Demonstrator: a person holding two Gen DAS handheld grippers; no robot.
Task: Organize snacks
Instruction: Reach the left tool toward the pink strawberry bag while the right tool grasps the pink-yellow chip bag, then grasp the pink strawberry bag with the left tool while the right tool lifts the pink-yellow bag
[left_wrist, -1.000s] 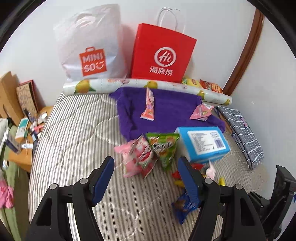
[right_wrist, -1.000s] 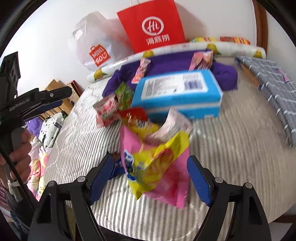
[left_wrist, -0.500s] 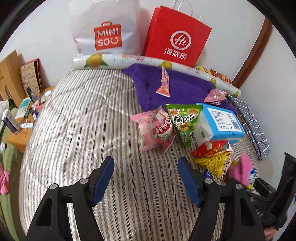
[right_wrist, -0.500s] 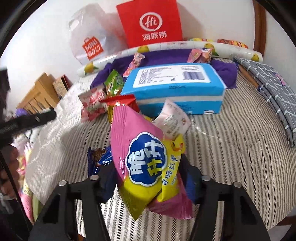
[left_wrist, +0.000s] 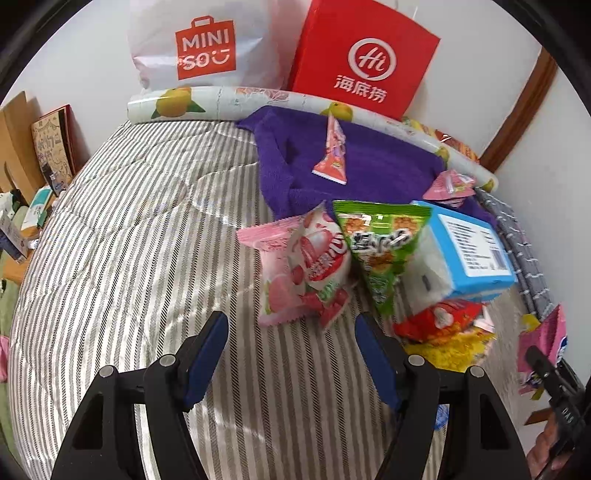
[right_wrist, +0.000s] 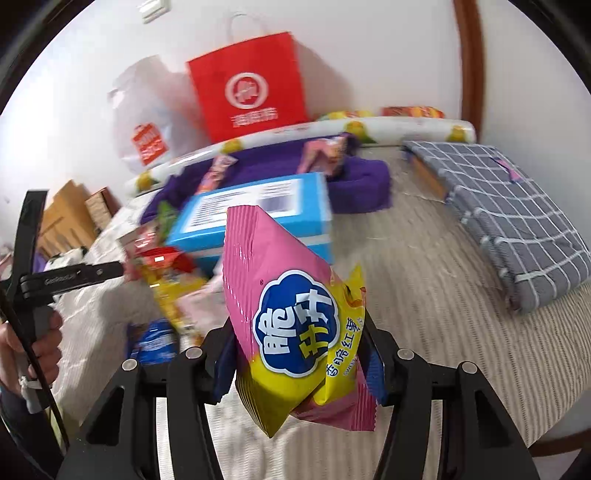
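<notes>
My right gripper (right_wrist: 299, 343) is shut on a pink-and-yellow chip bag (right_wrist: 291, 314), held upright above the striped bed; the same bag (left_wrist: 543, 339) shows at the right edge of the left wrist view. My left gripper (left_wrist: 291, 321) hangs open and empty just in front of a pink strawberry snack bag (left_wrist: 306, 266). Beside that lie a green snack bag (left_wrist: 384, 243), a blue tissue box (left_wrist: 469, 247), a red packet (left_wrist: 439, 321) and a yellow packet (left_wrist: 450, 350). A pink stick packet (left_wrist: 332, 155) and a small pink packet (left_wrist: 448, 186) rest on a purple towel (left_wrist: 369, 166).
A red paper bag (left_wrist: 362, 62), a white shopping bag (left_wrist: 199, 44) and a lemon-print roll (left_wrist: 221, 103) line the wall. A grey checked folded cloth (right_wrist: 509, 206) lies at the right. A blue packet (right_wrist: 155, 339) lies by the pile. Striped bedding (left_wrist: 129, 240) stretches to the left.
My right gripper closed on the pink-and-yellow bag and raised it off the pile. My left gripper sank toward the bed and came nearer the strawberry bag, still open.
</notes>
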